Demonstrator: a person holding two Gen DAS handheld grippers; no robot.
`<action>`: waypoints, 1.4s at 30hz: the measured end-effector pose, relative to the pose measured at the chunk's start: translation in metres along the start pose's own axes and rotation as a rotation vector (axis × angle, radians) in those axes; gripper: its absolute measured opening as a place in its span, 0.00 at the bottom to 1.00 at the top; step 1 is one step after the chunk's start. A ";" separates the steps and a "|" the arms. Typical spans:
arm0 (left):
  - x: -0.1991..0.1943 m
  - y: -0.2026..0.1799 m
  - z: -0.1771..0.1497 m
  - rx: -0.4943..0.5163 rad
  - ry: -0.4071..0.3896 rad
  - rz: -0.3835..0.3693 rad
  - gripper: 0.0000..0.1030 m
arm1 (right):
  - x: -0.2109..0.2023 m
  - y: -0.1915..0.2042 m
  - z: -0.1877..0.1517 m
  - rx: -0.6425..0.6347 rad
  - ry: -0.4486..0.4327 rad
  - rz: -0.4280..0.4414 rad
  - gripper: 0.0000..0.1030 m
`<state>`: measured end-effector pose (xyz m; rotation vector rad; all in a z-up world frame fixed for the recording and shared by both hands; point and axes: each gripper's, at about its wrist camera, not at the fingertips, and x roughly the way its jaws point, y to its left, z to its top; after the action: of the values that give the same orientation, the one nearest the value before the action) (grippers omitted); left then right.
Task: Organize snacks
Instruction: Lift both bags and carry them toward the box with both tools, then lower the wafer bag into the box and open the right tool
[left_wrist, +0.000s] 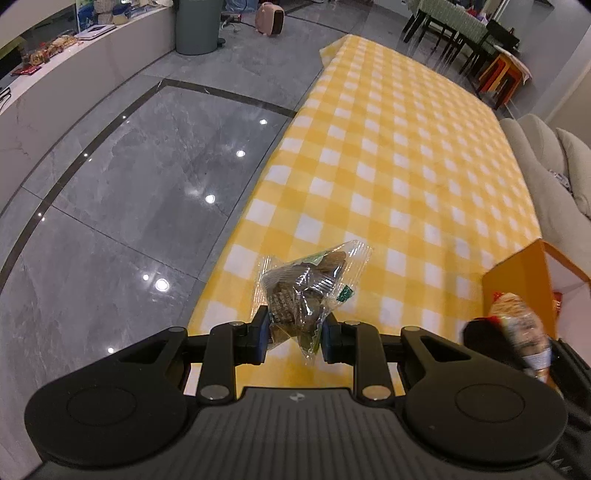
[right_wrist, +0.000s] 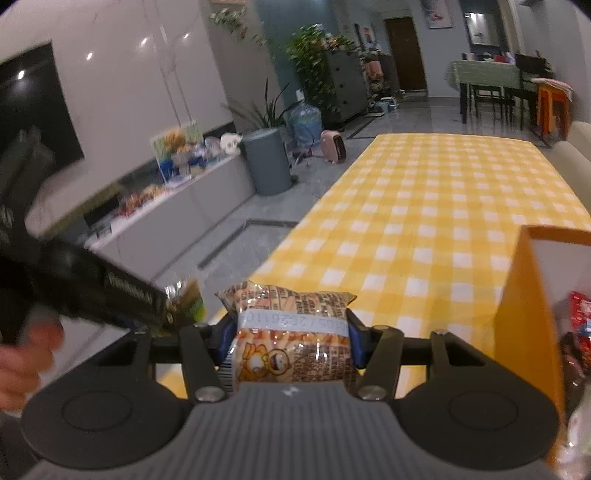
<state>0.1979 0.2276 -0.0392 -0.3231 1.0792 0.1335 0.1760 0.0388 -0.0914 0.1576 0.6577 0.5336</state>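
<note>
Right now my left gripper (left_wrist: 293, 334) squeezes a clear bag of dark snacks (left_wrist: 308, 291). Its blue pads (left_wrist: 263, 334) pinch the bag's lower end, and the jaws sit as close together as they go. The bag is crinkly, shiny plastic with a jagged cut edge. Its long way runs up and to the right, away from the gripper, and its flat sealed end pokes up over the yellow and white checked cloth (left_wrist: 406, 155). The bag hangs in the air above the near edge of the table.

My right gripper (right_wrist: 291, 341) has hold of an orange snack pack (right_wrist: 291, 332). The pack is puffy like a small pillow, with a cartoon face and a pale strip of numbers across it. It lies sideways between the jaws, so its long way runs left to right, and one blue pad (right_wrist: 356, 341) presses on each end. The jaws are about half open around it. The pack is held just above the near end of the table.

Beside it on the right stands an orange box (right_wrist: 524, 317) with smooth flat walls, white inside. Red packets (right_wrist: 580, 314) lie in it.

In the right view I see my other hand (right_wrist: 26, 354), blurry, at the left edge.
</note>
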 end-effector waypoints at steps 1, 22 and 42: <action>-0.005 -0.003 -0.004 0.003 -0.004 -0.003 0.29 | -0.011 -0.001 0.003 0.023 -0.005 0.006 0.53; -0.080 -0.135 -0.104 0.178 -0.027 -0.165 0.29 | -0.193 -0.057 -0.010 0.196 0.022 -0.095 0.54; -0.028 -0.175 -0.083 0.180 0.050 -0.268 0.29 | -0.100 -0.170 0.031 0.269 0.227 -0.198 0.54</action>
<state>0.1610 0.0372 -0.0164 -0.3072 1.0791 -0.2105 0.2002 -0.1573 -0.0646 0.2842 0.9559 0.2724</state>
